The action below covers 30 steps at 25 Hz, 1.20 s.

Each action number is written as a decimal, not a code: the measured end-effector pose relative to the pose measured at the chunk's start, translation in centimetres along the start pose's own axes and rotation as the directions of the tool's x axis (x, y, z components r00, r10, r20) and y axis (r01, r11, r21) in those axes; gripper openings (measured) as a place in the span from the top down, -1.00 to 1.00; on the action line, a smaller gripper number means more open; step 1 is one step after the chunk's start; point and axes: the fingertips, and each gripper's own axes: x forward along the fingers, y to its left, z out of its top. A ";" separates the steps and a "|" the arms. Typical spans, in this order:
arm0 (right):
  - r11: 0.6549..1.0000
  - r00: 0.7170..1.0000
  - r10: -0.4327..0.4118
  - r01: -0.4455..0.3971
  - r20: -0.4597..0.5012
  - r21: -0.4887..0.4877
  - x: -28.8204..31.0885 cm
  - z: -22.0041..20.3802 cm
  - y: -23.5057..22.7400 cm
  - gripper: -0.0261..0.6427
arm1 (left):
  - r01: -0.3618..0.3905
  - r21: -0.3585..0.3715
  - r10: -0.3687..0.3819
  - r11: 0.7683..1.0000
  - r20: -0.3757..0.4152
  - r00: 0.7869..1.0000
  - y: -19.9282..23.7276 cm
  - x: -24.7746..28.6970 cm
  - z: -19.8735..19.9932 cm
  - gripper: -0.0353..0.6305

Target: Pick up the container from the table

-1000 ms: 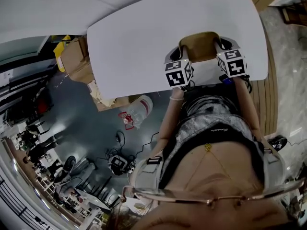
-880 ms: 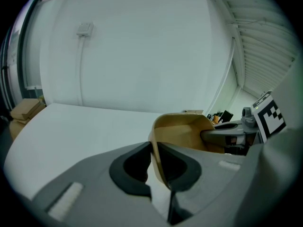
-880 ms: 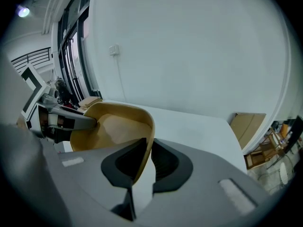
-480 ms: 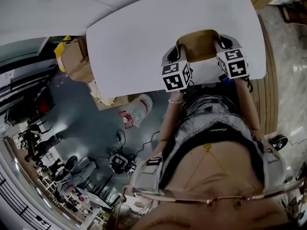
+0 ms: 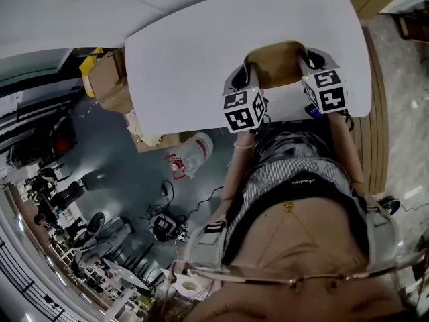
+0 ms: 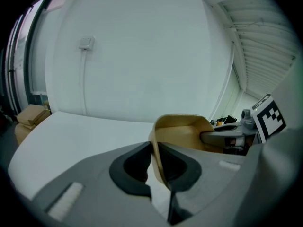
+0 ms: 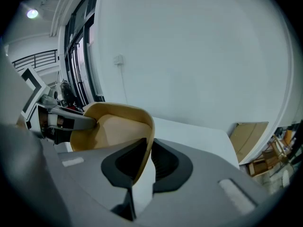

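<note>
A tan rounded container (image 5: 278, 64) is held between both grippers over the near edge of the white table (image 5: 194, 59). My left gripper (image 5: 249, 79) is shut on the container's left wall (image 6: 158, 148), the wall clamped between its dark pads. On the opposite side, my right gripper (image 5: 307, 64) is shut on the right wall (image 7: 144, 145). In the left gripper view the container (image 6: 182, 131) looks empty, with the other gripper (image 6: 227, 137) across it. The right gripper view shows the same open container (image 7: 116, 126) lifted a little off the tabletop.
Cardboard boxes (image 5: 107, 79) stand on the floor left of the table, with a plastic bag (image 5: 194, 154) and cables (image 5: 164, 227) below them. A white wall (image 6: 142, 56) rises behind the table. More cardboard (image 7: 248, 136) lies at the table's far right end.
Both grippers have drawn slightly toward the person with the container still clamped. The left marker cube has dropped lower in the head view.
</note>
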 end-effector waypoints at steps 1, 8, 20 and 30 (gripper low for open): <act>1.000 1.000 0.005 -0.005 0.002 -0.003 0.1 0.1 0.0 0.74 | -0.004 -0.002 0.004 1.000 0.002 1.000 0.1 0.0 0.1 0.81; 0.999 0.999 0.032 -0.031 0.032 -0.017 0.0 2.1 0.1 0.75 | -0.031 0.000 0.031 1.000 0.035 0.999 0.2 -0.6 1.6 0.81; 0.998 0.995 0.057 -0.055 0.086 -0.028 -0.4 3.7 0.7 0.75 | -0.048 -0.001 0.048 0.999 0.093 0.994 0.5 -2.1 3.3 0.81; 1.000 0.995 0.028 -0.026 0.093 -0.015 -1.6 2.9 1.1 0.75 | -0.015 0.006 0.015 1.000 0.099 0.995 0.1 -2.9 2.6 0.81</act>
